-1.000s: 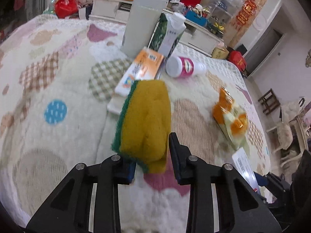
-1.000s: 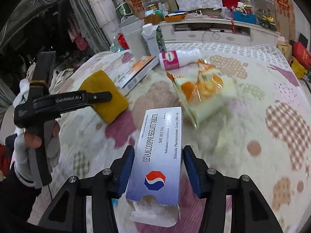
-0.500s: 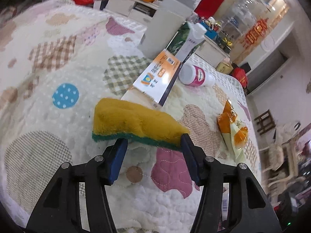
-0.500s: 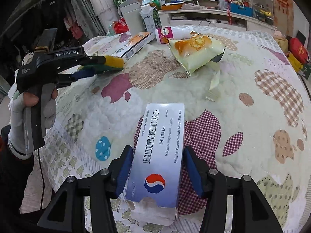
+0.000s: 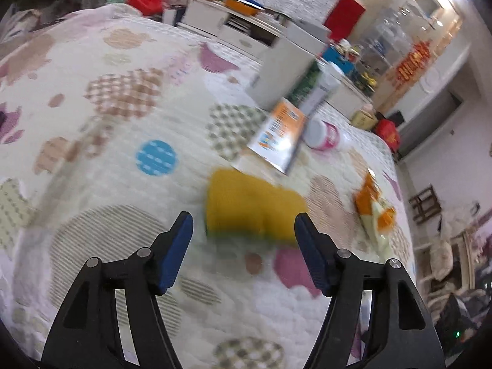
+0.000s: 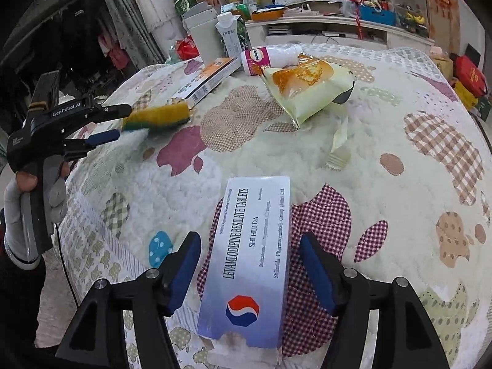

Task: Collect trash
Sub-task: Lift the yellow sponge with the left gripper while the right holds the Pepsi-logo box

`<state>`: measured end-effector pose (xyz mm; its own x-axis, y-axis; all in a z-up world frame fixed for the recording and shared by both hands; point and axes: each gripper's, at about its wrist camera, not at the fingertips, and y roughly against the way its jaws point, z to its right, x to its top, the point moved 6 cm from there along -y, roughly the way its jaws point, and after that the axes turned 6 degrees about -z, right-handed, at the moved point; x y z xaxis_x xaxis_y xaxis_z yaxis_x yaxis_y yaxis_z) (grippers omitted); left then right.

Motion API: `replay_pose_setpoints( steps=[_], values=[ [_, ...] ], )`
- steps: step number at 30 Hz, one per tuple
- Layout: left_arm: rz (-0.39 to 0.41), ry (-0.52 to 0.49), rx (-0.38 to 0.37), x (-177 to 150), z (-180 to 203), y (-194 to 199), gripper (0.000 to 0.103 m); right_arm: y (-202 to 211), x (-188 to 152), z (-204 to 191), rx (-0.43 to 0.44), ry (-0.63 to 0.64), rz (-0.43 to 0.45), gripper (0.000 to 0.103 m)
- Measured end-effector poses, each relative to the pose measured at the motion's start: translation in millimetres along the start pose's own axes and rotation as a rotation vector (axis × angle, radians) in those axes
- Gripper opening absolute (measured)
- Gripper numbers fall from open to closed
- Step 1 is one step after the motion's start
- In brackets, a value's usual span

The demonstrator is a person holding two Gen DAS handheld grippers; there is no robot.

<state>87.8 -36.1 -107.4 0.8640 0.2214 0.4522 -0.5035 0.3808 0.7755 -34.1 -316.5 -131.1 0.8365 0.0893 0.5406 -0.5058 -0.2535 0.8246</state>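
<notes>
Left gripper (image 5: 243, 224) is standing with its blue-padded fingers (image 5: 176, 247) spread wide, nothing touching either pad; the yellow sponge with a green scouring underside (image 5: 252, 212) is lying blurred just ahead of the tips, on the patchwork quilted bed cover (image 5: 123, 117). In the right wrist view the sponge (image 6: 158, 117) is sitting level with the left gripper's (image 6: 123, 120) upper finger, and whether it is resting on the cover or is off it cannot be told. Right gripper (image 6: 250, 258) is also holding its fingers (image 6: 183, 266) apart, with a visible gap on each side of the white and blue cardboard tablet box (image 6: 250, 261) lying lengthwise between them near the bed's near edge. Beyond the sponge a flat orange and white carton (image 6: 207, 81) is lying on the cover, with a white bottle with a pink label (image 6: 267, 57) on its side just beside it, and a crumpled yellow-orange plastic snack bag (image 6: 307, 87) close to the bottle. An upright milk carton (image 6: 229, 37) and a grey bin (image 6: 204, 32) are standing at the far edge. Open cover is showing to the right of the tablet box and to the left of the sponge.
</notes>
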Motion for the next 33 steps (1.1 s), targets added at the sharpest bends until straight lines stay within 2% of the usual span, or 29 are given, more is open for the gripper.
replay_pose_setpoints(
  steps=[5,8,12,13,14,15,17,18,25,33],
  values=[
    [0.002,0.061,-0.001,10.9,-16.4,-4.0,0.068,0.3,-0.8,-1.1,-0.003,0.008,-0.002,0.067],
    [-0.036,0.029,-0.01,8.5,-8.7,-15.4,0.069,0.7,-0.5,-0.7,-0.002,0.007,-0.003,0.068],
    [-0.124,-0.012,-0.006,-5.8,2.9,-38.8,0.07,-1.1,0.8,-3.6,0.004,0.007,0.001,0.075],
    [-0.084,-0.045,0.026,-7.3,7.8,-37.3,0.069,-1.8,1.1,-4.3,-0.002,0.01,0.002,0.075],
    [-0.077,-0.061,0.039,-8.6,10.4,-37.3,0.069,-2.6,1.2,-5.2,-0.011,0.017,0.005,0.075],
    [-0.084,-0.074,0.039,-10.9,13.2,-39.0,0.064,-3.4,1.2,-6.6,-0.023,0.029,0.008,0.075],
    [-0.087,-0.074,0.028,-14.9,15.6,-39.4,0.058,-3.7,0.4,-7.2,-0.04,0.05,0.011,0.069],
    [-0.082,-0.088,0.028,-16.9,17.5,-37.5,0.053,-2.6,-0.3,-6.4,-0.054,0.061,0.012,0.051],
    [-0.077,-0.132,-0.045,-25.0,42.3,-14.1,0.033,16.0,-2.3,11.2,-0.031,0.02,0.039,0.05],
    [-0.099,-0.24,-0.114,-47.9,97.9,-6.6,0.028,49.4,-2.7,34.6,-0.059,-0.035,0.102,0.05]
  ],
)
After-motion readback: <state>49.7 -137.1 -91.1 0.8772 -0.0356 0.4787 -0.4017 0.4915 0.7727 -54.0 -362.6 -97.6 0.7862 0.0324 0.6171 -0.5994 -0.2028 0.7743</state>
